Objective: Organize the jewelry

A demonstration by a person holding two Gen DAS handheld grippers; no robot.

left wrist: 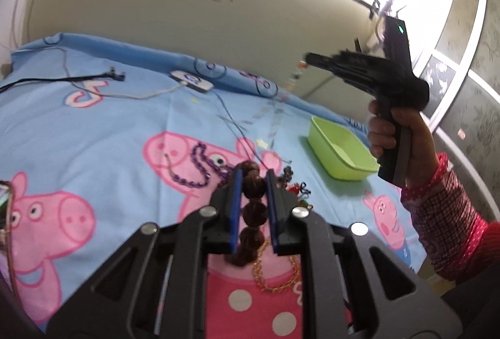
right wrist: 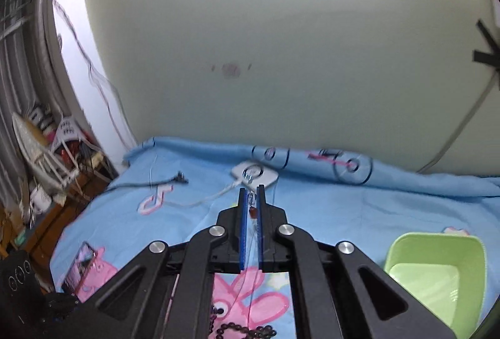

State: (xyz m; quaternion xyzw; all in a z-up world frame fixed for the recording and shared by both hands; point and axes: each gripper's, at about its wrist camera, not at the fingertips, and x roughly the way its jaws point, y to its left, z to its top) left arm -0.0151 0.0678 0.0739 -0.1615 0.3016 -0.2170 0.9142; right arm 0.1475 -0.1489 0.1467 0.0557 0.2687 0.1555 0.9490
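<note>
The right gripper (right wrist: pixel 252 198) is closed on a thin necklace (right wrist: pixel 252 212) with a small red bead, its strands hanging below the jaws. Beneath lies a blue cartoon sheet (right wrist: pixel 375 204), with a green tub (right wrist: pixel 403 248) at lower right. A white charger (right wrist: pixel 254 173) with its cable lies near the wall (right wrist: pixel 281 42), and a phone (right wrist: pixel 79 267) lies at lower left.

Left gripper (left wrist: pixel 253 179): lower centre of frame, jaws nearly closed, clamped on a bead string. Right gripper (right wrist: pixel 252 198): jaws closed on a thin chain; right hand (left wrist: pixel 397 139) grips its handle, right of frame.
</note>
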